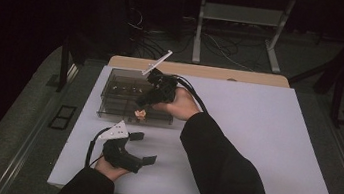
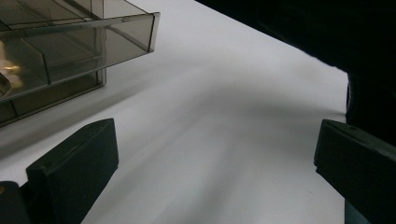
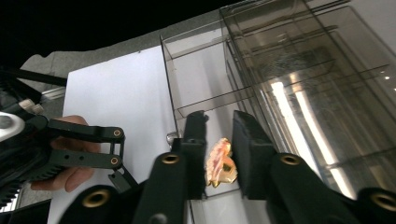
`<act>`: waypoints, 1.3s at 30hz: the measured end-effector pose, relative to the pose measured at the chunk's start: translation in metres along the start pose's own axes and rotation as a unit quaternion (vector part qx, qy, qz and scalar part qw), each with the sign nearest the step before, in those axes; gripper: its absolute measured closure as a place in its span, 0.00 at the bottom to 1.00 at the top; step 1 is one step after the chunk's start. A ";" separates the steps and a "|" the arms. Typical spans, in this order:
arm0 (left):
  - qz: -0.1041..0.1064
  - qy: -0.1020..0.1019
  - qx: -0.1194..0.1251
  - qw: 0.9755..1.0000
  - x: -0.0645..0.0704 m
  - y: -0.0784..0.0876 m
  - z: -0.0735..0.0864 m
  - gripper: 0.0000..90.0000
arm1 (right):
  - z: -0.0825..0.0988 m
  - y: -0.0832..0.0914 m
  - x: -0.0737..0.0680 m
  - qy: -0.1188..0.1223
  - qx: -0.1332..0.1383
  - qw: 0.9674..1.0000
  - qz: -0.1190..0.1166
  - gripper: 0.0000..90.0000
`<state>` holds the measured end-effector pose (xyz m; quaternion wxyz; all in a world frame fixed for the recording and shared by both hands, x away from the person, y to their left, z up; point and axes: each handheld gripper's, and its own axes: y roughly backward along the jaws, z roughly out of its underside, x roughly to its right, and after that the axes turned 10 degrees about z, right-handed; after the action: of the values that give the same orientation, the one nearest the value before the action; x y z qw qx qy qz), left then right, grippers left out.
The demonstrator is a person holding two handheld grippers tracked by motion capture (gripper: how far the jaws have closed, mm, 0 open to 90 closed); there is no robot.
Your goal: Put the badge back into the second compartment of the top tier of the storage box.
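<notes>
A smoky clear plastic box with a drawer pulled out toward me stands at the back left of the white table. A small orange and gold piece lies in a front compartment of the drawer. My right gripper points down over it, jaws a little apart, the piece between them with no clear squeeze. My left gripper rests near the table's front left, open wide with nothing between its fingers.
The box's corner lies close in front of the left gripper, with a gold glint inside it. The right sleeve crosses the table's middle. A wooden edge and a metal stand lie beyond the table.
</notes>
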<state>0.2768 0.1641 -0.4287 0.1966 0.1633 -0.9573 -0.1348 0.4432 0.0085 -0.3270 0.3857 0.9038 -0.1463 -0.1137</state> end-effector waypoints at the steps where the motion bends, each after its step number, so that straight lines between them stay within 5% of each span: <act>1: 0.000 -0.001 -0.002 1.000 0.000 0.000 0.000 0.00 | 0.000 0.002 0.000 -0.002 -0.001 1.000 0.001 0.73; 10: 0.000 -0.001 -0.001 1.000 0.000 0.000 0.000 0.00 | 0.009 0.021 0.001 -0.011 0.008 1.000 0.018 0.48; 21: 0.000 -0.001 -0.003 1.000 0.001 -0.001 0.000 0.00 | 0.039 0.050 0.007 -0.052 0.034 0.998 0.032 0.23; 33: -0.001 -0.001 -0.005 1.000 0.000 -0.001 0.001 0.00 | 0.075 0.086 0.011 -0.089 0.065 0.993 0.051 0.10; 35: -0.001 0.000 -0.004 1.000 0.000 -0.002 0.001 0.00 | 0.080 0.091 0.012 -0.096 0.065 0.991 0.060 0.00; 39: -0.002 -0.004 -0.007 1.000 0.000 -0.001 0.001 0.00 | 0.090 0.099 0.013 -0.101 0.067 0.991 0.063 0.00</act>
<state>0.2770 0.1633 -0.4296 0.1942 0.1629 -0.9568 -0.1423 0.4087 -0.1217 -0.3168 0.3141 0.9003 -0.2486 -0.1703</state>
